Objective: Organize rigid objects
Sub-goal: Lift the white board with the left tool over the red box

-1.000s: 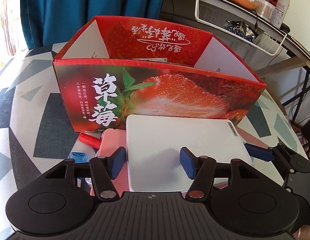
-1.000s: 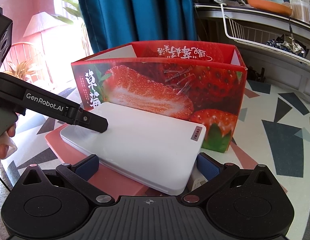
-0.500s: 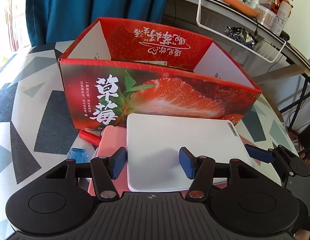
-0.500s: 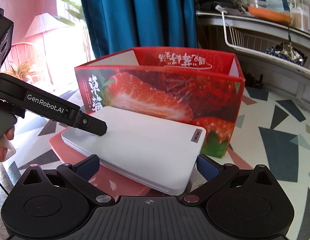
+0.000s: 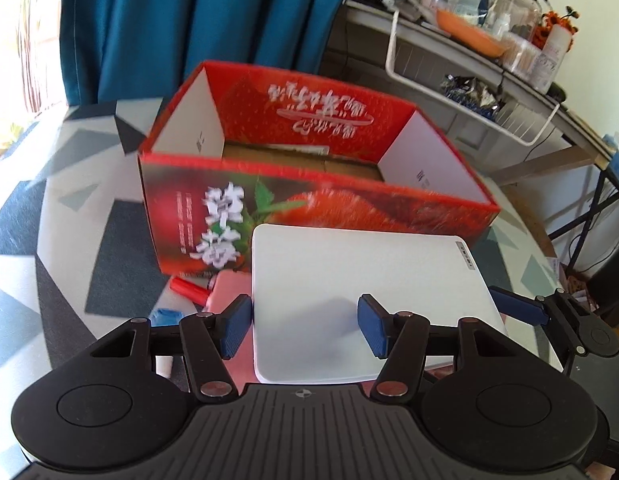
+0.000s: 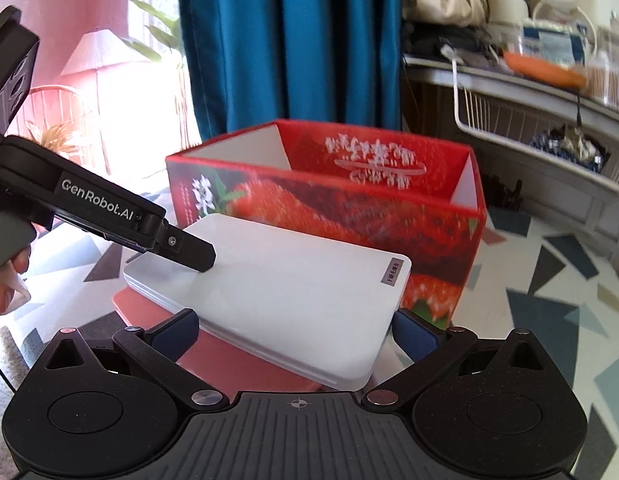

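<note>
— What are your grippers doing with the white board [image 5: 361, 304]?

— Your left gripper [image 5: 305, 326] is sitting with its jaws parted; one blue pad [image 5: 236, 326] is lying just off the board's left edge, the other is resting over the board's face, so nothing is being pinched. Your right gripper [image 6: 295, 332] is straddling the board's near end with both pads spread wide (whether they are touching its edges is hard to tell, as the board is covering the inner faces).

— And where is the board lying?

— It is lying flat on a pink board [image 6: 245, 364], just in front of the red strawberry box [image 5: 309, 184]; the pink one is mostly being hidden beneath it.

— Anything else?

— A red marker [image 5: 187, 290] and a small blue thing [image 5: 165, 316] are peeking out at the box's foot, both partly cut off by your left gripper; the box's print is blurring, so its lettering is unreadable.
</note>
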Motion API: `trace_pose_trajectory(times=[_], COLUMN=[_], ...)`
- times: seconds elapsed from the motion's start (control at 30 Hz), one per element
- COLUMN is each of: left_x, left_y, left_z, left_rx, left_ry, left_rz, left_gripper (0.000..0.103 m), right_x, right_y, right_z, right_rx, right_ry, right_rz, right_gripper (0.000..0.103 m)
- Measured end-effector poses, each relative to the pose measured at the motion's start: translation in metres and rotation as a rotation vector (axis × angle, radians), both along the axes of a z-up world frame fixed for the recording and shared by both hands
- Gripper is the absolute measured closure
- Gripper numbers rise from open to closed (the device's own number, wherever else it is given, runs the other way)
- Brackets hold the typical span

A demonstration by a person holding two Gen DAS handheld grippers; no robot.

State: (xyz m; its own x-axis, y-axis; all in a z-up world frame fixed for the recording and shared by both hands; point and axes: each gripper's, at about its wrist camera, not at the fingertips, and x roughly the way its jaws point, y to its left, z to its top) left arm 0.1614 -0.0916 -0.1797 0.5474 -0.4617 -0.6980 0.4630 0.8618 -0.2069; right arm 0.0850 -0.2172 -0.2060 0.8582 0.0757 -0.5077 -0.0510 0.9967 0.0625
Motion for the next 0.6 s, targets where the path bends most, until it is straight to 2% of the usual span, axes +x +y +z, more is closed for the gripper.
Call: trace_pose_trajectory(times=[0.23, 0.43, 0.6], left_x=[0.000, 0.019, 0.041], left_y=[0.009, 0.005, -0.008], left_z=[0.035, 0.051, 0.062], left_rx=[-0.033, -0.070, -0.056], left_ry=[-0.074, -0.072, -0.087], left_rz=[0.002, 0.008, -0.005], left_gripper=[0.042, 0.042, 0.042], right_x=[0.002, 0.021, 0.048], right_y=[0.005, -0.006, -0.022], right_z=[0.035, 0.055, 0.070], right_rx=[-0.029, -0.029, -0.036], right_ry=[-0.082, -0.116, -0.116], right_rz=[-0.002, -0.001, 0.006], right_gripper=[0.001, 0.002, 0.002])
